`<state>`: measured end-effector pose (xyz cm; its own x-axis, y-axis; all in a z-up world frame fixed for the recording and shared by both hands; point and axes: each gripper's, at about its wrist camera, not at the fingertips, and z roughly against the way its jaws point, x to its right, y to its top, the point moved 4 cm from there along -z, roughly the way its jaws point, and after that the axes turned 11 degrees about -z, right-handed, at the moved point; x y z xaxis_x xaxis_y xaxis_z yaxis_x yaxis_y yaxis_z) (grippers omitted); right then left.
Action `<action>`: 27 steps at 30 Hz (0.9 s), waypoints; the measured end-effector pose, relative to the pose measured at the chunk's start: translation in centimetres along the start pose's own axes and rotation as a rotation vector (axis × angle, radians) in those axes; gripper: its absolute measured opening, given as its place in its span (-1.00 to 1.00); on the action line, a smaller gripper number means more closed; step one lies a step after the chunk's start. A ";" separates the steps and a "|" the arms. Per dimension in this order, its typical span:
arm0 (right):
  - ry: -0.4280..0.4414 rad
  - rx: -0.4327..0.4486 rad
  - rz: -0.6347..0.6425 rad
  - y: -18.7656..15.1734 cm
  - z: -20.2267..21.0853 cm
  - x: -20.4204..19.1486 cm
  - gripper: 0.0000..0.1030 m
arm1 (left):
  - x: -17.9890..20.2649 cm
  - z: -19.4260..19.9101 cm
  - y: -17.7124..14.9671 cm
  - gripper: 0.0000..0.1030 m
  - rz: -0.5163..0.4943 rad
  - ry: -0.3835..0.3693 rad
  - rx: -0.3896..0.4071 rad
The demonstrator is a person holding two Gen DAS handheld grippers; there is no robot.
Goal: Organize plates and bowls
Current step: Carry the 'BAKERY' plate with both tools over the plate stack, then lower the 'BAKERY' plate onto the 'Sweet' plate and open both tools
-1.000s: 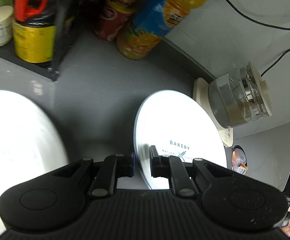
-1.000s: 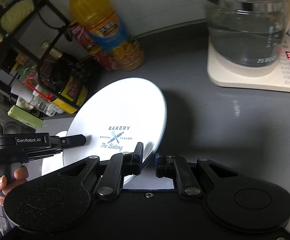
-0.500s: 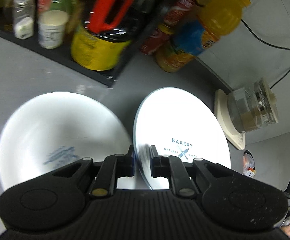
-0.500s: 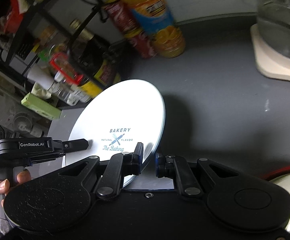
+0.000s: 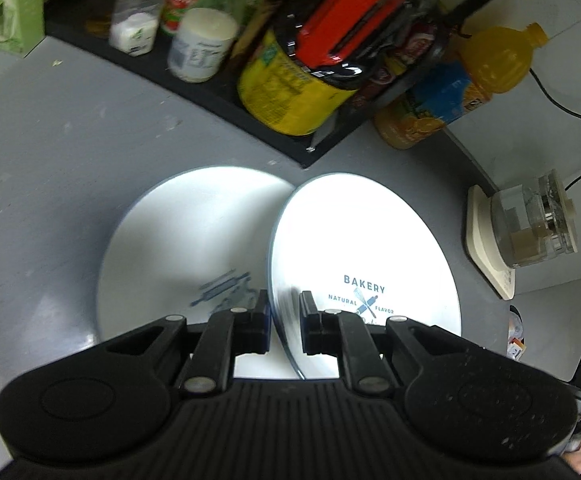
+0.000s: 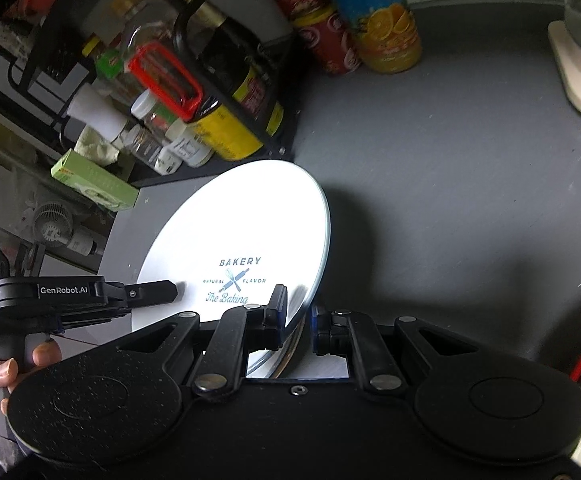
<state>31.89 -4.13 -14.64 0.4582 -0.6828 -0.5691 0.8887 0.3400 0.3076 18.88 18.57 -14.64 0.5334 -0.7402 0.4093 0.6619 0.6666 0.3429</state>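
Observation:
A white plate printed "BAKERY" (image 5: 366, 248) is held off the grey counter by both grippers, one on each side of its rim. My left gripper (image 5: 284, 322) is shut on its near edge. My right gripper (image 6: 299, 318) is shut on the opposite edge of the same plate (image 6: 242, 232); the left gripper's finger (image 6: 150, 290) shows at the plate's left side there. A second white plate with a blue rolling-pin print (image 5: 186, 248) lies flat on the counter, just left of and below the held plate.
A black rack (image 5: 218, 96) with jars, a yellow-labelled bottle (image 5: 286, 92) and a red handle stands behind. An orange juice bottle (image 5: 462, 84) and red cans (image 6: 322, 28) stand beside it. A glass kettle on a cream base (image 5: 526, 220) is at the right.
Both grippers have carried the BAKERY plate leftward, away from the kettle. The second plate has come fully into the left wrist view and now sits beside the held plate.

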 end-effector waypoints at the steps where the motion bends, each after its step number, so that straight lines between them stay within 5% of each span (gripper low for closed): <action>1: -0.003 0.002 -0.001 -0.3 -0.1 -0.3 -0.78 | -0.4 0.1 -0.3 -0.76 0.001 0.002 -0.004; 27: -0.109 -0.022 0.029 -3.3 -4.0 -3.0 -0.77 | -7.0 -1.7 -2.7 -0.75 0.037 0.004 -0.080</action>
<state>27.64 -0.55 -16.99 0.4801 -0.7386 -0.4733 0.8759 0.3740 0.3047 14.25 21.86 -19.84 0.5599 -0.7157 0.4174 0.6815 0.6844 0.2591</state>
